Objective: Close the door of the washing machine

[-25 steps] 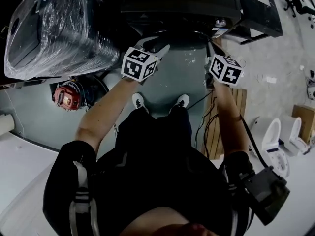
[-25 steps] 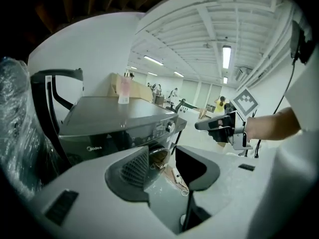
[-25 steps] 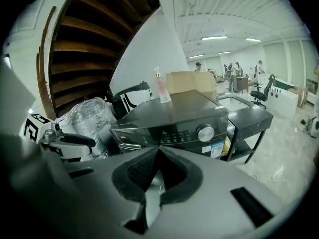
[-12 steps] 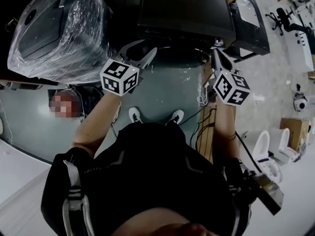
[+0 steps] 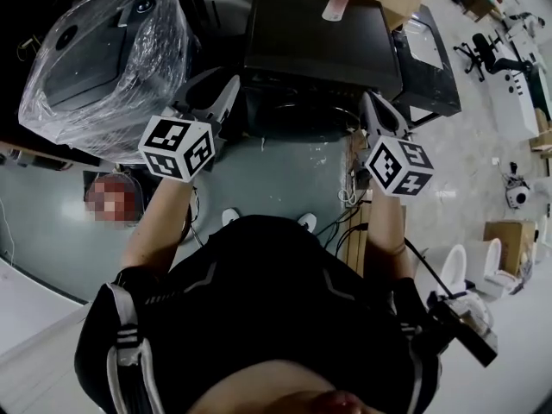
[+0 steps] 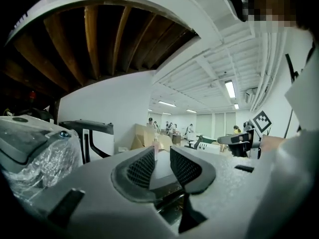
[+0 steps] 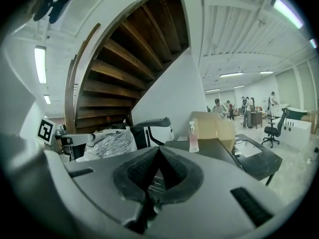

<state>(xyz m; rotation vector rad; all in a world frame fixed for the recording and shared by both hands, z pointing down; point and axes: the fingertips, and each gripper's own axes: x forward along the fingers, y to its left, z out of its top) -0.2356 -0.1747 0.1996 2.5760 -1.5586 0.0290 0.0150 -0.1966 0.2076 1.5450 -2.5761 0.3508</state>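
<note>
The washing machine is a dark box at the top of the head view, with a pink spray bottle on its lid. Its front lies in shadow and I cannot make out the door. My left gripper is held level at the machine's front left corner; its jaws have just been closing, they still stand apart and nothing is between them. My right gripper is shut on nothing at the front right corner, and its pads meet. Beyond them the right gripper view shows the lid and the bottle.
A plastic-wrapped appliance stands left of the machine, a second dark unit right of it. A cardboard box sits behind. Wooden planks and cables lie by the person's right foot, white toilets further right. A staircase overhangs.
Both grippers have risen from low in front of the machine to the level of its top edge. The left jaws have narrowed. The right jaws have stayed shut.
</note>
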